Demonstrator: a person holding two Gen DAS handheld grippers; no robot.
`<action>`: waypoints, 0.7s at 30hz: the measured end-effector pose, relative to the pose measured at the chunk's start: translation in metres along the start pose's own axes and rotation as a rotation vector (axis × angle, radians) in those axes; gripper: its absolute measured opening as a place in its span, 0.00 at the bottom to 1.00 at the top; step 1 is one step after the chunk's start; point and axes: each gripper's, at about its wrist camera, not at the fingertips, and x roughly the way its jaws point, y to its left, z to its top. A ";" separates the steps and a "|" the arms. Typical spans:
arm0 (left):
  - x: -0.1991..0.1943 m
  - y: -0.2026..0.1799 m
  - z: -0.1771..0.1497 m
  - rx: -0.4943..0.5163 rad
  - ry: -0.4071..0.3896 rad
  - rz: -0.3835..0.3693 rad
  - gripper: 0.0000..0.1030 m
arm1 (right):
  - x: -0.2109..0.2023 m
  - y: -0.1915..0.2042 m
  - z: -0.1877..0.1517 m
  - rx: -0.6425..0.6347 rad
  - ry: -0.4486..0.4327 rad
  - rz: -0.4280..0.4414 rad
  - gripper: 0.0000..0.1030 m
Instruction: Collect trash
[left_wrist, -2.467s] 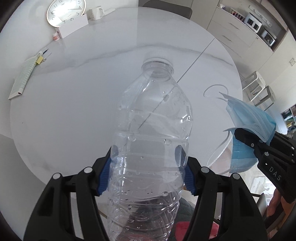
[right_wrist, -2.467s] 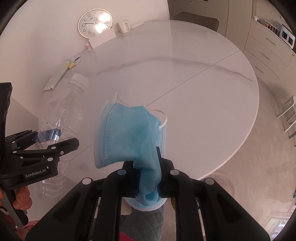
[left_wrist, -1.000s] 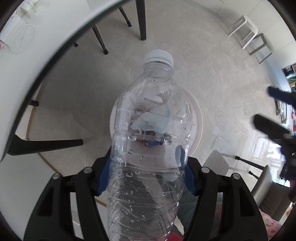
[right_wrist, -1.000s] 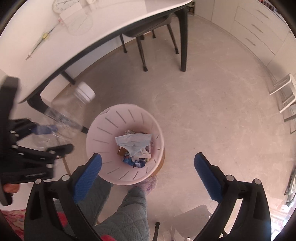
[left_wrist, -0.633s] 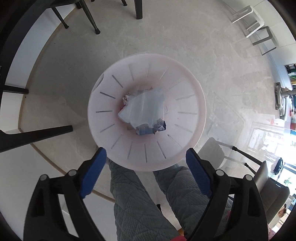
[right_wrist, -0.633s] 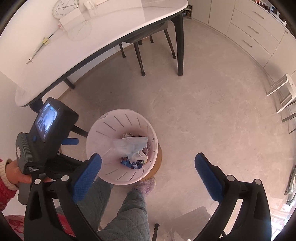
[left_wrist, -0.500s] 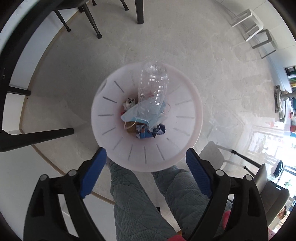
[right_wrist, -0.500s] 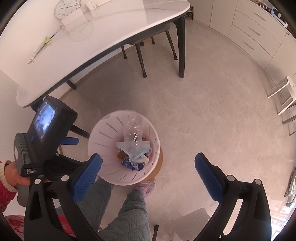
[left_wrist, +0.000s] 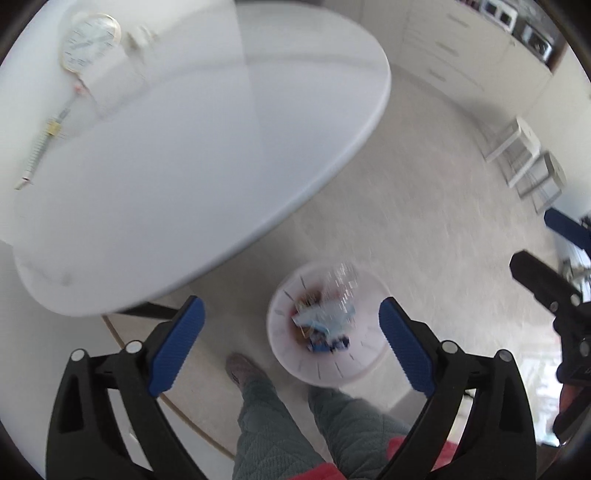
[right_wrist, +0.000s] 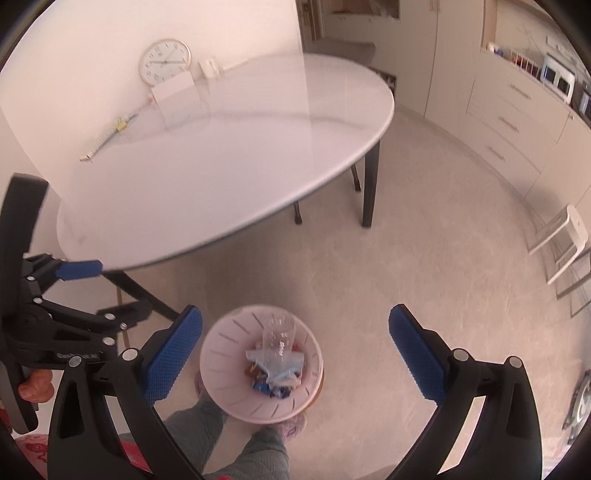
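A pale pink trash bin (left_wrist: 364, 363) (right_wrist: 225, 373) stands on the floor below me, by the table's near edge. The clear plastic bottle (left_wrist: 341, 280) (right_wrist: 279, 332) lies inside it on top of the blue face mask (right_wrist: 280, 363) and other scraps. My left gripper (left_wrist: 291, 343) is open and empty above the bin; it also shows in the right wrist view (right_wrist: 79, 291). My right gripper (right_wrist: 295, 354) is open and empty above the bin; it also shows at the right edge of the left wrist view (left_wrist: 550, 254).
A white oval table (left_wrist: 177, 155) (right_wrist: 229, 155) with dark legs carries a clock (right_wrist: 165, 62), a card (right_wrist: 173, 92), a cup (right_wrist: 211, 68) and a notebook (right_wrist: 105, 140) along the wall. Cabinets (right_wrist: 517, 122) and white stools (right_wrist: 569, 240) stand at the right. My legs (left_wrist: 291, 428) are beside the bin.
Both grippers have risen and tilted up, so the bin looks smaller and the tabletop is back in view. The bottle stays in the bin.
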 end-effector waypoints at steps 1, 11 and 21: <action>-0.012 0.005 0.005 -0.015 -0.029 0.019 0.89 | -0.008 0.003 0.008 -0.009 -0.022 0.002 0.97; -0.130 0.057 0.044 -0.228 -0.284 0.125 0.92 | -0.089 0.038 0.094 -0.087 -0.255 0.057 0.98; -0.209 0.070 0.066 -0.265 -0.450 0.203 0.92 | -0.145 0.057 0.144 -0.074 -0.408 0.063 0.98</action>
